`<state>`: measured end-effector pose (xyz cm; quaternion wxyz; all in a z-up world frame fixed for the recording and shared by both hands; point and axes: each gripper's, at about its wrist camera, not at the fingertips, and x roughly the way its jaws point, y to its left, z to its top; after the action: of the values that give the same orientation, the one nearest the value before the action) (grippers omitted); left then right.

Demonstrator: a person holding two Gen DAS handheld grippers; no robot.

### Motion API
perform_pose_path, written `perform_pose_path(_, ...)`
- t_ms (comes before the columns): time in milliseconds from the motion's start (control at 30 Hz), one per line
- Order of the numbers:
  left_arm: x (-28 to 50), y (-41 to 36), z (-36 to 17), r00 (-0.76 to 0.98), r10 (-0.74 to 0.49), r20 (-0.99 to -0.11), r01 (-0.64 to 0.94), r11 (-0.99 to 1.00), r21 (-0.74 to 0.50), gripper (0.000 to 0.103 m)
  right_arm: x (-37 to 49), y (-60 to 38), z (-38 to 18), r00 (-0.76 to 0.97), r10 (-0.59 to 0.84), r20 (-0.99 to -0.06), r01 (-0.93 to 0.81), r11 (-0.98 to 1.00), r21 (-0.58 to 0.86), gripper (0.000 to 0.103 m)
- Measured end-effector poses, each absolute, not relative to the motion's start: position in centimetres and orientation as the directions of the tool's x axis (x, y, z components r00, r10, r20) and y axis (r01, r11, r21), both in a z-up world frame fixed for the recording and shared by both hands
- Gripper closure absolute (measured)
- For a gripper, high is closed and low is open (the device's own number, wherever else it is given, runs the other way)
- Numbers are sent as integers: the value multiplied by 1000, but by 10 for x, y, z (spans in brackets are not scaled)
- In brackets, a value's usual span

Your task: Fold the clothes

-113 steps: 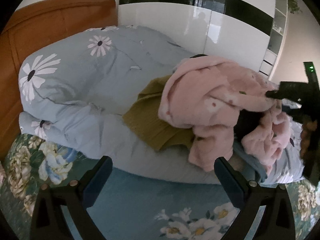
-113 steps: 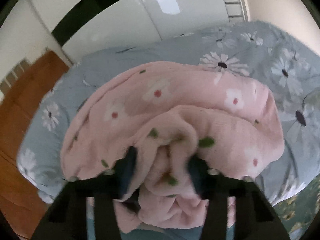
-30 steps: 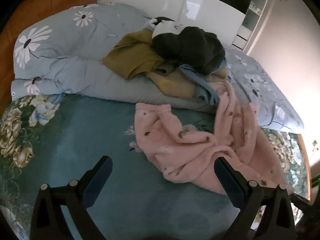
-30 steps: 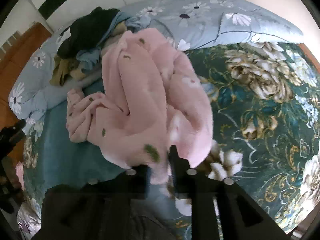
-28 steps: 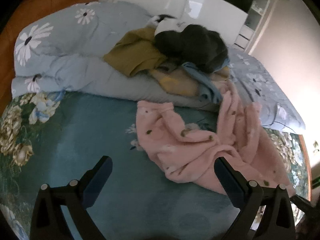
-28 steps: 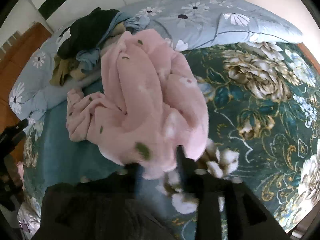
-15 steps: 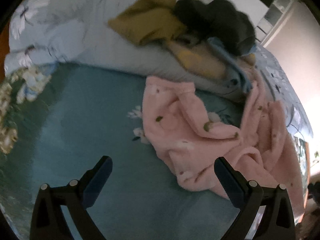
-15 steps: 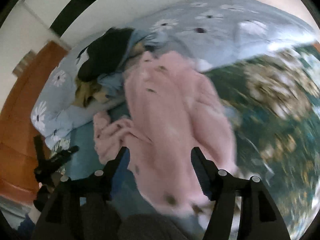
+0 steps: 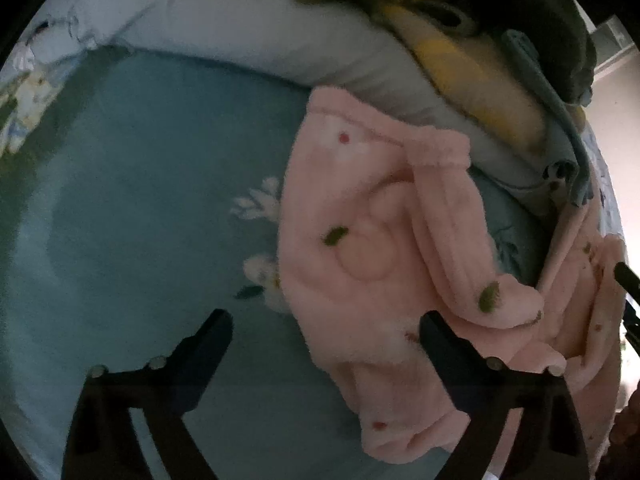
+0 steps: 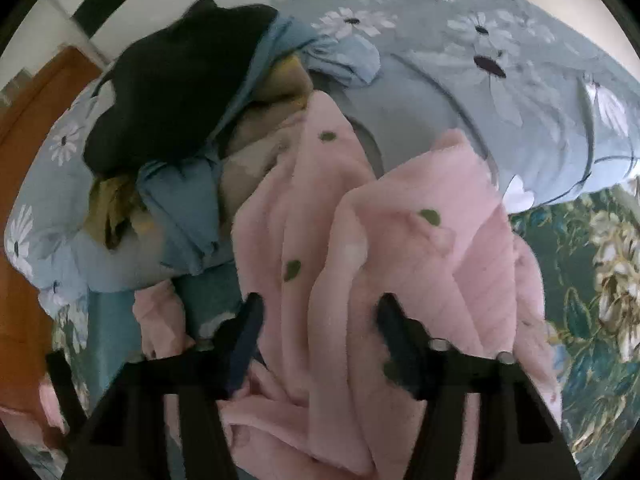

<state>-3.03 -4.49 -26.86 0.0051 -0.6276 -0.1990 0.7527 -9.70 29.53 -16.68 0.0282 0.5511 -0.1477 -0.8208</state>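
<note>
The pink fleece garment [image 9: 372,248] lies crumpled on the teal floral bedspread [image 9: 132,208], filling the frame from the centre out to 4 o'clock in the left wrist view, with a cuffed sleeve end pointing toward 1 o'clock. The left gripper [image 9: 326,332] hangs above it with its jaws spread wide and nothing between them; its left finger stands over bare bedspread at 7 o'clock, its right finger over the garment's lower folds at 5 o'clock. Behind the garment, from 11 to 2 o'clock, a pale blue quilt [image 9: 248,36] carries a pile of other clothes [image 9: 472,60] in mustard, yellow, grey-blue and dark tones. In the right wrist view the same pink garment [image 10: 360,240] drapes from the pile at 12 o'clock down toward 6 o'clock, in long vertical folds. The right gripper [image 10: 318,326] is also open, its fingers straddling a ridge of the pink fabric without pinching it. A dark garment [image 10: 176,80] tops the pile at 11 o'clock, and the daisy-print quilt [image 10: 500,80] spreads from 1 to 3 o'clock.
</note>
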Motion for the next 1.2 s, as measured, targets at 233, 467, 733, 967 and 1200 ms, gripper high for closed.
perform_pose_path(233,-20,-48,-279,-177,423,-889,341,-821,-459,72,-77,332,-159,-408,-276,-870,-220,-896,387,97)
perform_pose_path(467,-6,-49,-264,-214,471,-856,408,-753,-517,91,-31,382,-100,-528,-278,-803,-258,-848,463,98)
perform_pose_path(733,-22,-68,-184,-381,463,-801,367,-719,-590,95,-16,411,-18,-646,-240,-725,-211,-856,472,100)
perform_pose_path(967,-40,-153,0,-710,379,-594,194,-705,-682,95,-18,408,96,-789,-258,-558,-70,-864,499,100)
perform_pose_path(1200,22,-221,41,-797,264,-543,162,-772,-614,95,50,382,107,-825,-315,-469,57,-872,485,100)
